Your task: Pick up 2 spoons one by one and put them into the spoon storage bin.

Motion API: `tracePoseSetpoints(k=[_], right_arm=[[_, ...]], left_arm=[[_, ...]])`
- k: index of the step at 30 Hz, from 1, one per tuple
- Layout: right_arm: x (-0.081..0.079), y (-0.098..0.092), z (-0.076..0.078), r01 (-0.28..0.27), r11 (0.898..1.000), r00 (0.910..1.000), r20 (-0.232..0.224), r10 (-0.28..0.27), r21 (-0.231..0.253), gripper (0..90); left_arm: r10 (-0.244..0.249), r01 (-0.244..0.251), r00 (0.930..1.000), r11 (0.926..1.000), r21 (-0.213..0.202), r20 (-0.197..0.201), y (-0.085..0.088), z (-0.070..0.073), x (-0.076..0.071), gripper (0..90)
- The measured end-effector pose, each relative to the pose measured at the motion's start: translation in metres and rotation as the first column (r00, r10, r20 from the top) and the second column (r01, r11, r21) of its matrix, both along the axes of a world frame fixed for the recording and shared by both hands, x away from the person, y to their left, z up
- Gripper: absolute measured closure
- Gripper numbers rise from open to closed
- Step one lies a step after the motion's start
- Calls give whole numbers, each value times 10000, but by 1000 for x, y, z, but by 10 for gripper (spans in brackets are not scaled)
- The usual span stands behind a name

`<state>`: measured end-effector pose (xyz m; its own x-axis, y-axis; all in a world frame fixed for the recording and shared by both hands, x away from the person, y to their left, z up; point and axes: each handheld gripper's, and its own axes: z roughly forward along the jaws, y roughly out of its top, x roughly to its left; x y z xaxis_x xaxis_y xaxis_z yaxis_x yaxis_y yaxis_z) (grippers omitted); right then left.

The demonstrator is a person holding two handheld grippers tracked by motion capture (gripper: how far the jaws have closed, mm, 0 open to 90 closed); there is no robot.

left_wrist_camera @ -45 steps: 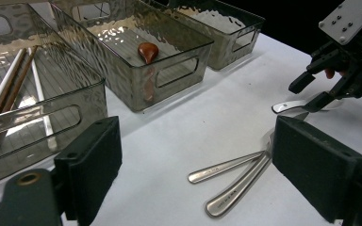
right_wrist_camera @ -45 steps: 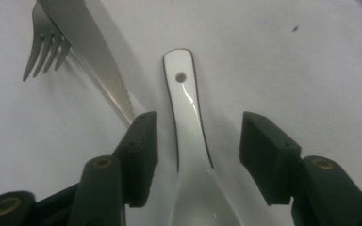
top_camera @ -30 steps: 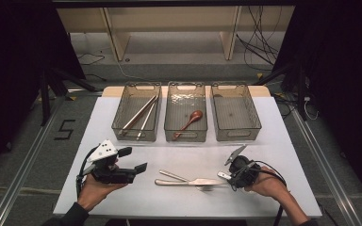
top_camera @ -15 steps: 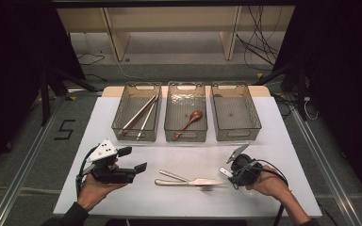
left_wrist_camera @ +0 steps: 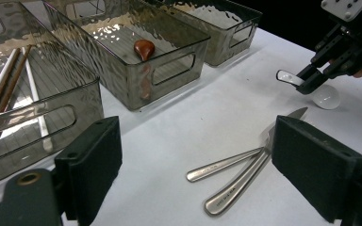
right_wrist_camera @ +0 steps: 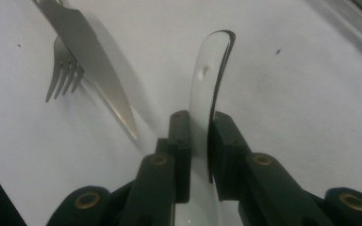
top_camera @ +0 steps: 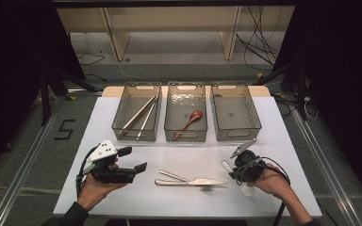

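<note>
Right tool (right_wrist_camera: 197, 141) closing on white spoon (right_wrist_camera: 207, 84) handle; left tool (left_wrist_camera: 202, 179) open, idle. Knife (top_camera: 202, 181) and fork (top_camera: 188, 180) beside it await sorting; chopsticks (top_camera: 139, 114), red spoon (top_camera: 191, 120) binned.

From above our side of the surface (top_camera: 283, 155) we look forward and down on it whole. Our left tongs' camera sits low, facing across the knife (left_wrist_camera: 245, 176) toward the right tongs (left_wrist_camera: 306, 84). The right tongs' camera peers close down at the surface. All three views share the knife and fork (right_wrist_camera: 63, 70).
</note>
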<state>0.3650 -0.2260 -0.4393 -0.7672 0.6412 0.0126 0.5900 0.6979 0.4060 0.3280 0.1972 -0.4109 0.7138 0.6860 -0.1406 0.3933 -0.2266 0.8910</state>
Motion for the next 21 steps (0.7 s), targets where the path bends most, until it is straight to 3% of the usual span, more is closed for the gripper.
tracePoseSetpoints(k=[2, 9, 17, 21], right_arm=[[0, -1, 1, 83, 9999, 10000, 33, -83, 128, 865], [1, -3, 7, 192, 9994, 9995, 235, -199, 284, 866], [10, -3, 25, 430, 9956, 9945, 917, -506, 827, 866], [19, 2, 36, 512, 9919, 9878, 1402, -675, 1166, 865]], left_arm=[[5, -5, 10000, 10000, 2, 0, 0, 0, 0, 164], [49, -49, 10000, 10000, -46, -5, 1, 0, 0, 165], [109, -109, 9999, 9999, -106, -27, 1, 0, 1, 164], [119, -120, 9999, 9999, -101, -43, 2, -1, 1, 164]])
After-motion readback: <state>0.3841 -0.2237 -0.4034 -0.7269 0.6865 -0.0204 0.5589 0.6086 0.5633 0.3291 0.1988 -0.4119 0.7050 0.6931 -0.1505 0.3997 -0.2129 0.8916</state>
